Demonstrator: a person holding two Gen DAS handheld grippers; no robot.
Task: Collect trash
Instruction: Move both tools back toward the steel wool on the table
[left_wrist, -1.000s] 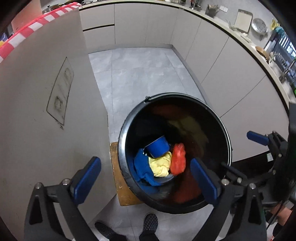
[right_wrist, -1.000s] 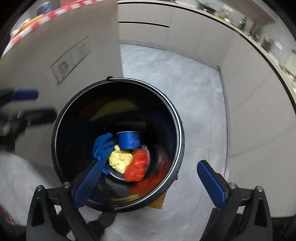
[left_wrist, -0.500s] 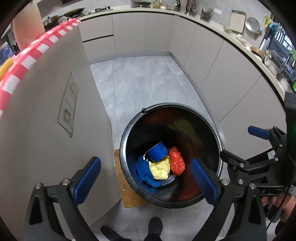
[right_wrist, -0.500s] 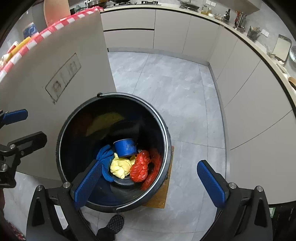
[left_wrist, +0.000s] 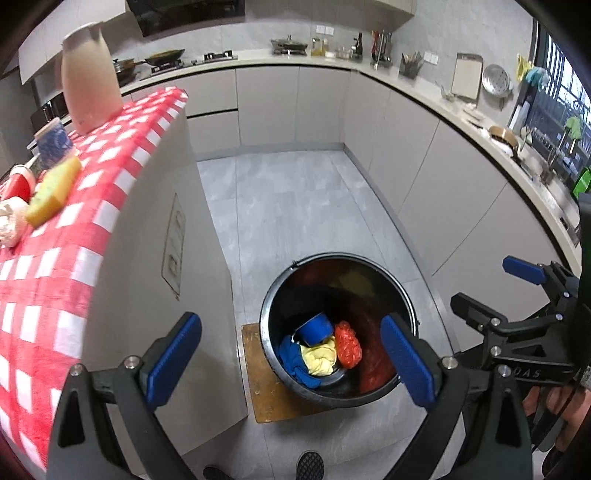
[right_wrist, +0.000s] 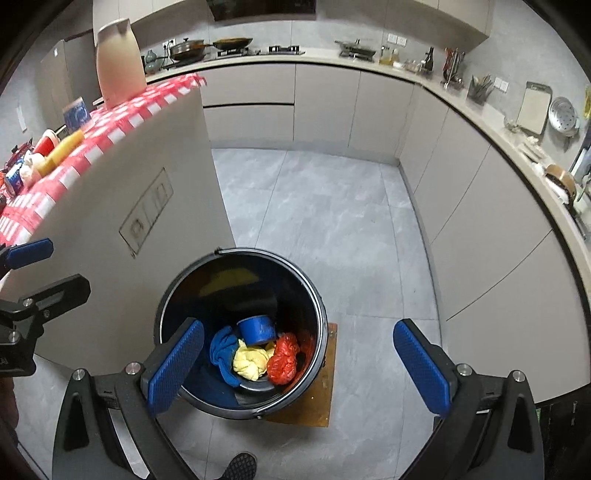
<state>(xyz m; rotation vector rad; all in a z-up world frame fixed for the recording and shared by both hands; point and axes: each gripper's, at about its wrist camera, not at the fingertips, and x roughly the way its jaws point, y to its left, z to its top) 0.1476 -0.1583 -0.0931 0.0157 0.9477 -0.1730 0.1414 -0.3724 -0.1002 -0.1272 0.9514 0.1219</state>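
I've got left gripper (left_wrist: 291, 363) and right gripper (right_wrist: 299, 365) both spread wide and empty, trash down in the black bucket (right_wrist: 317, 314) on the floor, well below the jaws.

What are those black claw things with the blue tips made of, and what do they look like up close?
Each is a hand-held tool. The left gripper and right gripper have black angular frames with silver bolts, ending in two flat fingers faced with dimpled blue rubber pads. White lettering marks the right gripper's body in the left wrist view; I cannot read all of it.
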